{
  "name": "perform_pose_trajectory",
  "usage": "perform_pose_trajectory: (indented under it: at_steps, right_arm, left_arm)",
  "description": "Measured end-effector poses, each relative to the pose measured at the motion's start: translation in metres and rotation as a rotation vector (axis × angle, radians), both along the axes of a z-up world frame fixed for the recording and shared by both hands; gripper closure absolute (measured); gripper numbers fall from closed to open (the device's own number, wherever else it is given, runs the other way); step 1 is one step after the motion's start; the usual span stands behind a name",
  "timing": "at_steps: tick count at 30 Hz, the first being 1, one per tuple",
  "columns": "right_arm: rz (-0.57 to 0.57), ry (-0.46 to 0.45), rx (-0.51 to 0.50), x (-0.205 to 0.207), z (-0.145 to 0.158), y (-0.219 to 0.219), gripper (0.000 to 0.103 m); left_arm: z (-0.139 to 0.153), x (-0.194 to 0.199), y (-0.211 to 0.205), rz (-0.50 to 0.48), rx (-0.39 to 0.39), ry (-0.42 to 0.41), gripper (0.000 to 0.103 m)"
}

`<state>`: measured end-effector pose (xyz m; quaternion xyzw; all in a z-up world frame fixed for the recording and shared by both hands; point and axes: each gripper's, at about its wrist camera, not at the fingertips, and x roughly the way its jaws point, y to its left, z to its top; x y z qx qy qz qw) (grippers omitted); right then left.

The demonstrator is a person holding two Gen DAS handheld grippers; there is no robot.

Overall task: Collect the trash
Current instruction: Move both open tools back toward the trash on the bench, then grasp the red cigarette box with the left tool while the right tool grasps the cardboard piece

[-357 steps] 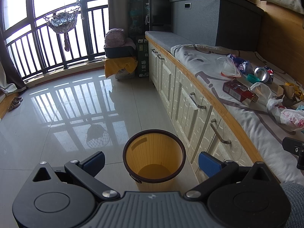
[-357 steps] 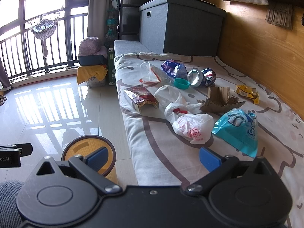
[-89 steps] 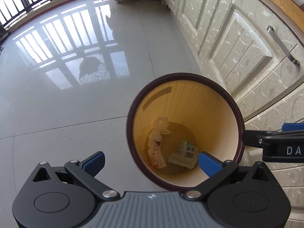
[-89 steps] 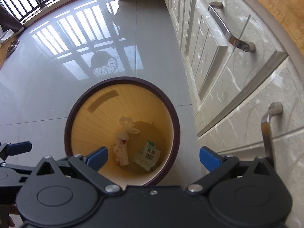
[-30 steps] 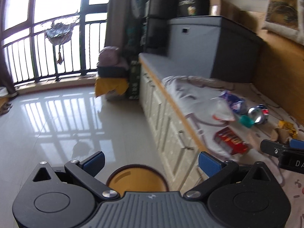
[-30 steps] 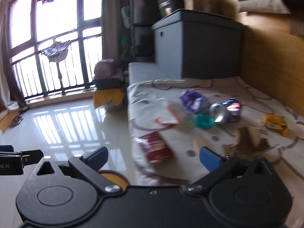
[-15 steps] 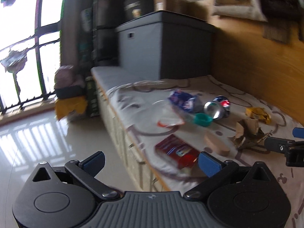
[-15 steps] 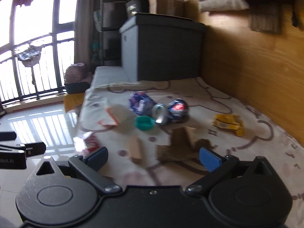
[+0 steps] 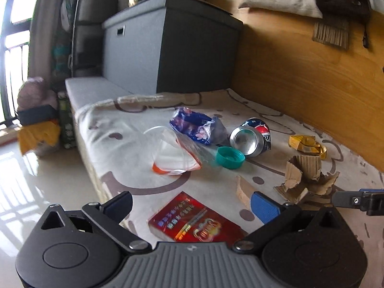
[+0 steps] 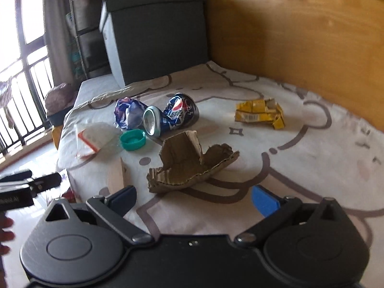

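Left wrist view
Left gripper (image 9: 191,206): jaws wide apart, nothing between the pads, touching nothing.
Red packet (image 9: 195,223): flat on the patterned bench (image 9: 115,144), directly between the jaws and just ahead of them.
Cardboard strip (image 9: 242,190): just beyond the right jaw's blue pad, lying on the cover.
Torn cardboard (image 9: 304,177): ahead and to the right of the right jaw, crumpled and partly standing up.
Clear plastic bag (image 9: 172,153): straight ahead, farther out than the red packet, with an orange edge.
Teal bottle cap (image 9: 230,157): ahead, slightly right, open side up, just beside the clear bag.
Crushed can (image 9: 250,136): beyond the cap, on its side, its end facing the camera.
Blue wrapper (image 9: 196,128): farther ahead, touching the can's left side.
Yellow carton (image 9: 306,144): far right, flattened, near the wooden wall.
Right gripper (image 9: 360,200): seen at the right edge, beside the torn cardboard.

Right wrist view
Right gripper (image 10: 193,198): jaws fully spread, holding nothing, hovering over the bench.
Torn cardboard (image 10: 189,165): straight ahead between the jaws, close to the tips, not touched.
Cardboard strip (image 10: 116,172): just ahead of the left jaw.
Teal bottle cap (image 10: 132,140): ahead, left of centre.
Crushed can (image 10: 170,114): beyond the cardboard, against the blue wrapper (image 10: 128,112).
Clear plastic bag (image 10: 93,139): far left, at the bench edge.
Yellow carton (image 10: 260,112): ahead and to the right, well apart from the rest.
Left gripper (image 10: 24,184): at the left edge, blurred.
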<state>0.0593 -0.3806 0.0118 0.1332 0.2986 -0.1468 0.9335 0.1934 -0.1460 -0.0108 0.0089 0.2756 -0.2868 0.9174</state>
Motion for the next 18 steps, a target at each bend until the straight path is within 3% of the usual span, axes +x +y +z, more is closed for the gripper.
perform_pose_trajectory:
  at_steps: [6,10,18]
  right_arm:
    - [-0.074,0.014,0.091,0.023,-0.011,-0.001,0.000]
    - [-0.125,0.030,0.133,0.042,-0.019,0.004,0.000]
    - [-0.178,0.065,0.064,0.067,-0.028,0.011,0.000]
  left_arm:
    - [-0.016,0.019,0.002,-0.121,-0.095,0.092,0.000]
    - [-0.018,0.010,-0.002,-0.189,-0.064,0.077,0.000]
    - [-0.018,-0.018,0.005,-0.229,-0.108,0.119,0.000]
